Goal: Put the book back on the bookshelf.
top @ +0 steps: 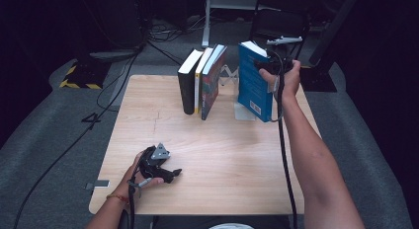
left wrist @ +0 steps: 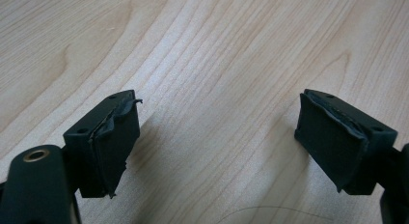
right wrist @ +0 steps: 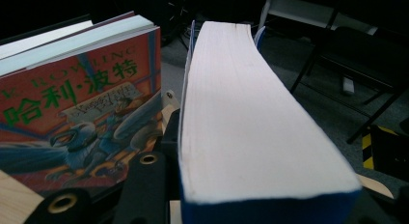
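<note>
Right tongs are clamped on the blue book, gripping it near its top edge from the page side. The book hangs upright, long axis vertical, spine facing toward the row of books; in the high view its lower corner looks just off the tabletop or barely touching, hard to say which. In the right gripper view the blue book's page block runs straight out ahead between the jaws.

Key relation: the three standing books lie across a gap from the right tongs, on the spine side of the held book. They lean together, the nearest one being the red-cover book with Chinese characters. A folding book rack shows in the gap between that row and the blue book. My read: the next move is a sideways slide of the blue book toward the red-cover book, keeping it vertical so it lands flat against the leaning cover. Risk: bumping the leaning row over.

Left tongs are spread wide with nothing between the pads, resting low over bare tabletop near the front edge, well apart from all the books. The right hand is clearly the one nearer the row.
</note>
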Demonstrator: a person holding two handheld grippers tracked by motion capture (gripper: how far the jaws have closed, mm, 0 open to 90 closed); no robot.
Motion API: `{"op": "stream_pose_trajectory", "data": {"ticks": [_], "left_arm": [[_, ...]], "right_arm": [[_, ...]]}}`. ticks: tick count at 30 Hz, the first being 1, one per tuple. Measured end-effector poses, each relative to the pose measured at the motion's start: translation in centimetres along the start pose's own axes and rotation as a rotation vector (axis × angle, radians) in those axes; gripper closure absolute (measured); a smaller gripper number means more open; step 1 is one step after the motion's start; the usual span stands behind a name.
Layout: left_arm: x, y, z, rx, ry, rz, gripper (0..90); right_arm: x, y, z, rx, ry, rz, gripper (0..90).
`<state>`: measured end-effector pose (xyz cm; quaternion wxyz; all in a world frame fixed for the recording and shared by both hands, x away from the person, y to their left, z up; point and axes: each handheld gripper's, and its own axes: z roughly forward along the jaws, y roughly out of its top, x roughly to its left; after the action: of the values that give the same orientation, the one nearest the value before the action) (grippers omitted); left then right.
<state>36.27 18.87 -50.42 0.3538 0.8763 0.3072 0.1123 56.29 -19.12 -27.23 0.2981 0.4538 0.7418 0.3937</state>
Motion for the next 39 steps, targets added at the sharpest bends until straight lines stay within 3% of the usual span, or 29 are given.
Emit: {"op": "stream_pose_trajectory", "data": {"ticks": [7, 16, 21, 26, 39], "left_arm": [[0.0, 0.0, 0.0, 0.0, -0.001, 0.0, 15.6], [0.0, 0.0, 0.0, 0.0, -0.006, 0.009, 15.6], [0.0, 0.0, 0.0, 0.0, -0.006, 0.01, 15.6], [0.0, 0.0, 0.0, -0.001, -0.006, 0.009, 15.7], [-0.1, 0.0, 0.0, -0.003, -0.007, 0.007, 15.7]], "right_arm": [[-0.3, -0.3, 1.7, -0.041, -0.031, 0.026, 61.0], [-0.3, -1.5, 2.8, -0.049, -0.061, 0.028, 61.0], [-0.2, -2.4, 3.1, -0.049, -0.052, 0.035, 61.0], [0.4, -3.0, 2.6, -0.059, -0.05, 0.012, 60.8], [0.3, -5.1, 1.1, -0.047, -0.005, 0.021, 59.7]]}}
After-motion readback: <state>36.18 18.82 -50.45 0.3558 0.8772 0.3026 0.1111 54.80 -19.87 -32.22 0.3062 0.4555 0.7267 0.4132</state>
